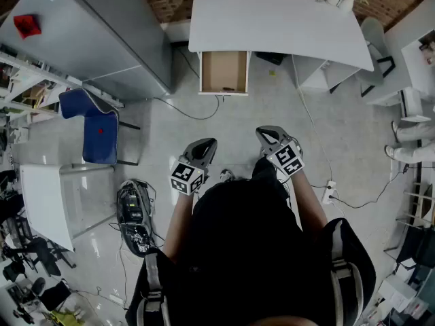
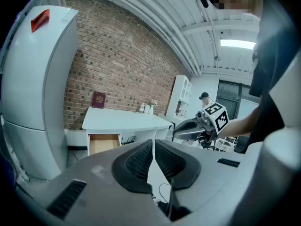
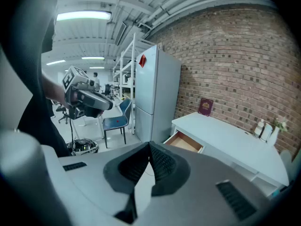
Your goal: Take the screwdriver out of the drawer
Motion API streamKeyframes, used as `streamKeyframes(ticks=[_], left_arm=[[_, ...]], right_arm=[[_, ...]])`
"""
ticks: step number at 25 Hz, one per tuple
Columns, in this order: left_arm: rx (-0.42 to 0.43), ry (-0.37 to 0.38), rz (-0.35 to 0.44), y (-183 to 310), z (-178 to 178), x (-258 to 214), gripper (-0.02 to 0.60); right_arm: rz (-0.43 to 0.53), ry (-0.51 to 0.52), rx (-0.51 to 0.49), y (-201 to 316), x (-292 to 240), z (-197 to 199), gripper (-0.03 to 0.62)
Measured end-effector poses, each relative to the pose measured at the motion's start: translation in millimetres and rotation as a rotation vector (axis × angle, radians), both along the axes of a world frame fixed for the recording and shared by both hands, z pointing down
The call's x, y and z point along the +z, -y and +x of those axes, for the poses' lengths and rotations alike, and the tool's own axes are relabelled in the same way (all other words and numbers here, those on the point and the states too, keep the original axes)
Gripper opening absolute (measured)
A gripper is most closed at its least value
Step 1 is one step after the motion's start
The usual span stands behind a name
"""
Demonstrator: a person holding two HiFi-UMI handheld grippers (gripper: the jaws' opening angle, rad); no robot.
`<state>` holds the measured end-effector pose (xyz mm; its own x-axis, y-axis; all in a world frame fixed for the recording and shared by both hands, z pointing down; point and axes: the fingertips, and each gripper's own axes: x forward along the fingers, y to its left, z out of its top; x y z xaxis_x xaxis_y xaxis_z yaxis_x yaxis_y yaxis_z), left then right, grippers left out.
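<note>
The white desk (image 1: 279,22) stands against the brick wall with its drawer (image 1: 224,71) pulled open; the drawer (image 2: 103,143) (image 3: 184,142) shows in both gripper views too. A small dark item (image 1: 229,89) lies at the drawer's front edge, too small to identify. My left gripper (image 1: 206,147) (image 2: 153,144) and right gripper (image 1: 268,134) (image 3: 149,148) are held side by side in front of my body, well back from the desk. Both are shut with nothing between their pads. Each shows in the other's view: the right gripper (image 2: 195,128), the left gripper (image 3: 87,98).
A tall grey fridge (image 1: 102,32) stands left of the desk, with a blue chair (image 1: 98,131) in front of it. A device with cables (image 1: 134,217) and a white table (image 1: 44,202) sit at my left. Cables and a power strip (image 1: 331,190) lie on the floor at right, near a person (image 1: 411,141).
</note>
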<state>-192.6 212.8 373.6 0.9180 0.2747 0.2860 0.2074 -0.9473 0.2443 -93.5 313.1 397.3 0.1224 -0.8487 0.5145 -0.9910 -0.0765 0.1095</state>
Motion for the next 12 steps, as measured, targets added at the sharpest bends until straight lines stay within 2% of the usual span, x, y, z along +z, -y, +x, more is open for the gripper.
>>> streamKeyframes(ticks=[12], left_arm=[[-0.006,-0.006,-0.023,27,-24,2,0.025]], right_arm=[[-0.048,-0.032,0.012,19,6,-14,0.057]])
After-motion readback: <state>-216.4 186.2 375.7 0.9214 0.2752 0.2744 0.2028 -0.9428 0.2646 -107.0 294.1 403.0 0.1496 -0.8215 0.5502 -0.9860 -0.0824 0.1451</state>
